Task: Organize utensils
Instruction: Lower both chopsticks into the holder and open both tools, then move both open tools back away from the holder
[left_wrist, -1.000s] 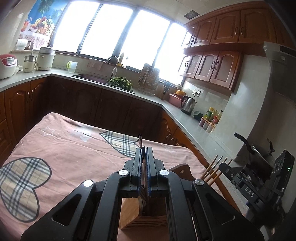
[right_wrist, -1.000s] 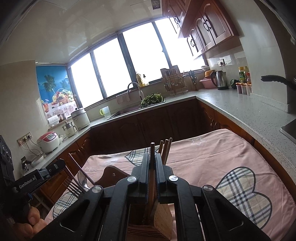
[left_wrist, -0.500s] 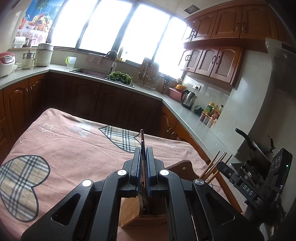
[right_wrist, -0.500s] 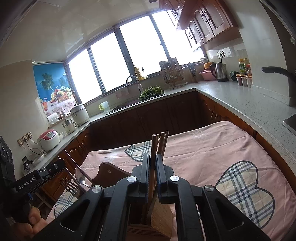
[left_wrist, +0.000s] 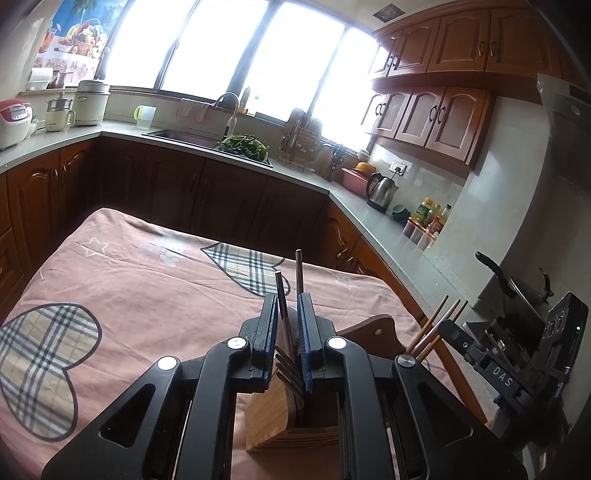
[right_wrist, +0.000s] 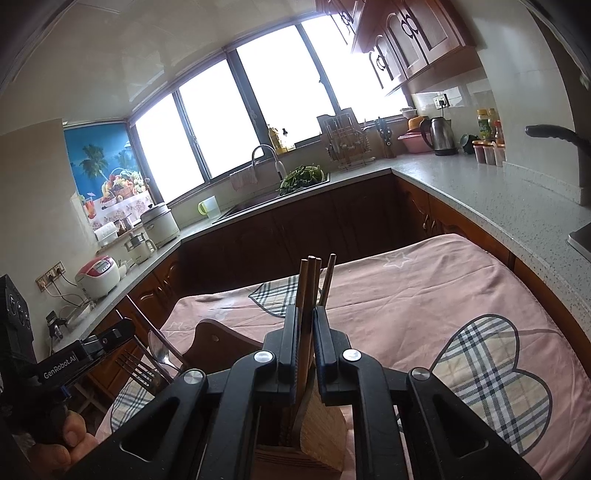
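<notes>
A: Left wrist view, lower middle: your left gripper (left_wrist: 288, 325) has its jaws apart, with a fork (left_wrist: 286, 354) and another metal handle (left_wrist: 300, 273) standing between them, loose, tines up. Both sit in the wooden holder (left_wrist: 273, 417) on the pink tablecloth (left_wrist: 129, 288). I judge you are at the letting-go step on that side.

B: And your right side?

A: In the right wrist view, centre, your right gripper (right_wrist: 306, 332) has a narrow gap around the chopsticks (right_wrist: 312, 280), whose lower ends go down into the same holder (right_wrist: 317, 435). I cannot tell whether the pads press them or have just let go.

B: Next move?

A: Likely lift both grippers straight up, so you tip nothing.

B: What's in your way?

A: At lower left of the right view, the fork (right_wrist: 138, 369) and a spoon (right_wrist: 159, 349) lean close beside the left gripper (right_wrist: 77, 360). A brown board (right_wrist: 221, 339) stands just behind. Kettle (right_wrist: 437, 134) and sink (right_wrist: 258, 203) are well apart.
</notes>
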